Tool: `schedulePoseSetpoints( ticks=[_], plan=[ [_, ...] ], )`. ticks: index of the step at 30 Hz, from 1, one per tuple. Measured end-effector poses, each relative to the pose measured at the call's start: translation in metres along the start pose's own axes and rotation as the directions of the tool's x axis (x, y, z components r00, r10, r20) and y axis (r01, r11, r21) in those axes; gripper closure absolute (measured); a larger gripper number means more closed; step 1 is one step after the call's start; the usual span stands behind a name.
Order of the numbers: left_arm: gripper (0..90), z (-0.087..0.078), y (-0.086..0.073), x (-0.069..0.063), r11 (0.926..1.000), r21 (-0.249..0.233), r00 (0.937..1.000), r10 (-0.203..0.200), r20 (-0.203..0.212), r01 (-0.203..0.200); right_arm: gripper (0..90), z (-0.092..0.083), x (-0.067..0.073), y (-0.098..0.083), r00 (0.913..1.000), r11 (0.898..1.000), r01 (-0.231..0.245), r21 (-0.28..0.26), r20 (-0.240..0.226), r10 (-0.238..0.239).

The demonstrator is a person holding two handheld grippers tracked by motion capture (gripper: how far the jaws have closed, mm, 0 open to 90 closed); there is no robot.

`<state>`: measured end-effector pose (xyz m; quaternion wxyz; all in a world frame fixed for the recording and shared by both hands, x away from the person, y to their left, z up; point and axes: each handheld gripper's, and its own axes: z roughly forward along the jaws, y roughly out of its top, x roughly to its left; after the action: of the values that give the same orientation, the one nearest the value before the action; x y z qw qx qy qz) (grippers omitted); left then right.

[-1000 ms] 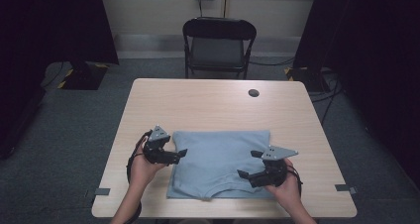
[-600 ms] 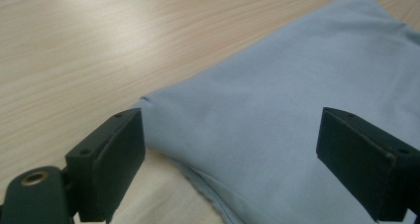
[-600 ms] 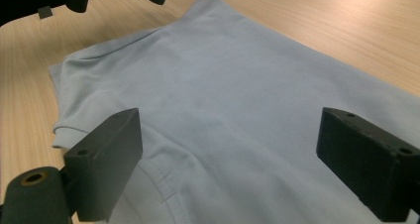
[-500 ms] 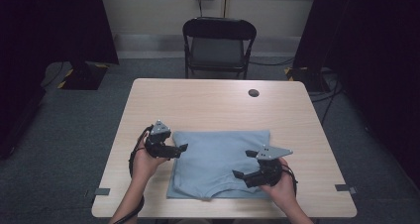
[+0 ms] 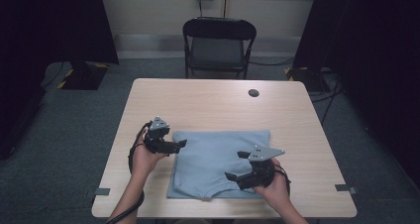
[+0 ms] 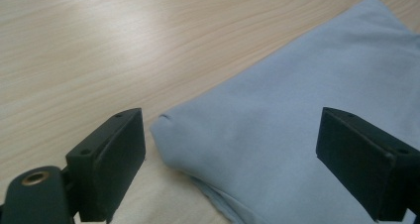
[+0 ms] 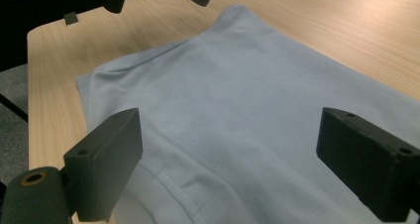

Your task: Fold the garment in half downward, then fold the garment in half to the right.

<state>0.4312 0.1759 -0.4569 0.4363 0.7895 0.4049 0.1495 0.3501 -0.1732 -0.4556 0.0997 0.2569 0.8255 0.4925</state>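
The right gripper (image 5: 236, 167) is hovering wide open and empty over the near right part of the folded light-blue garment (image 5: 218, 154), having crept leftward over the cloth since a second ago. The left gripper (image 5: 181, 144) is waiting, equally open and empty, at the garment's far left corner on the table (image 5: 213, 102). Likely next: pinching both edges for another fold.
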Motion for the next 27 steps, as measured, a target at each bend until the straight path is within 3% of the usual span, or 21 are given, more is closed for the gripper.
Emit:
schedulePoseSetpoints(
  ticks=[27],
  plan=[
    [14.1,0.015,0.011,0.020,0.9990,0.039,0.9990,-0.022,-0.038,0.024,10.0,0.044,0.037,0.020,0.9963,0.999,0.043,0.024,-0.076,-0.041]
  ],
)
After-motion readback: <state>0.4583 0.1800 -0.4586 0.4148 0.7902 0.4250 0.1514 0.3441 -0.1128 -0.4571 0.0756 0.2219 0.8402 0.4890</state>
